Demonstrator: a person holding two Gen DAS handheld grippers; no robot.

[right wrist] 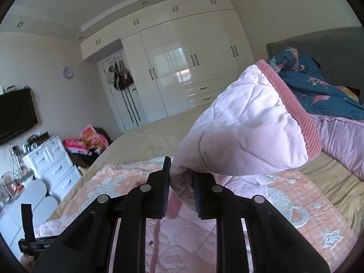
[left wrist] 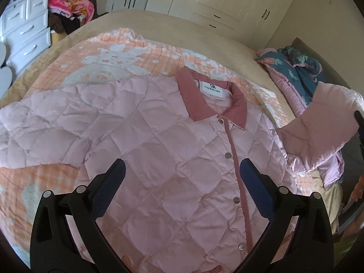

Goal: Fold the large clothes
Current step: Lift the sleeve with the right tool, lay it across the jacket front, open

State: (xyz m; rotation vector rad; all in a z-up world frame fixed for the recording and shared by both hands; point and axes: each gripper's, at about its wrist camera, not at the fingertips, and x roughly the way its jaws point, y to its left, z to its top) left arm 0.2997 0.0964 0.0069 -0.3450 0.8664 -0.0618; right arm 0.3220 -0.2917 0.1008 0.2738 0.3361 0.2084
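Note:
A pink quilted jacket [left wrist: 159,141] with a darker pink collar [left wrist: 200,97] and snap buttons lies face up on a peach blanket [left wrist: 127,54] on the bed. My left gripper [left wrist: 182,170] is open and empty, hovering over the jacket's chest beside the button placket. My right gripper [right wrist: 180,175] is shut on the jacket's right sleeve [right wrist: 248,122] and holds it lifted above the bed, its ribbed cuff [right wrist: 293,104] hanging upward and right. The lifted sleeve also shows in the left wrist view [left wrist: 318,122] at the right. The other sleeve [left wrist: 34,132] lies spread out to the left.
A blue floral quilt [left wrist: 295,68] is bunched at the bed's right end. A white drawer unit [left wrist: 25,34] and a pile of pink clothes [left wrist: 72,6] stand left of the bed. White wardrobes [right wrist: 182,72] line the far wall.

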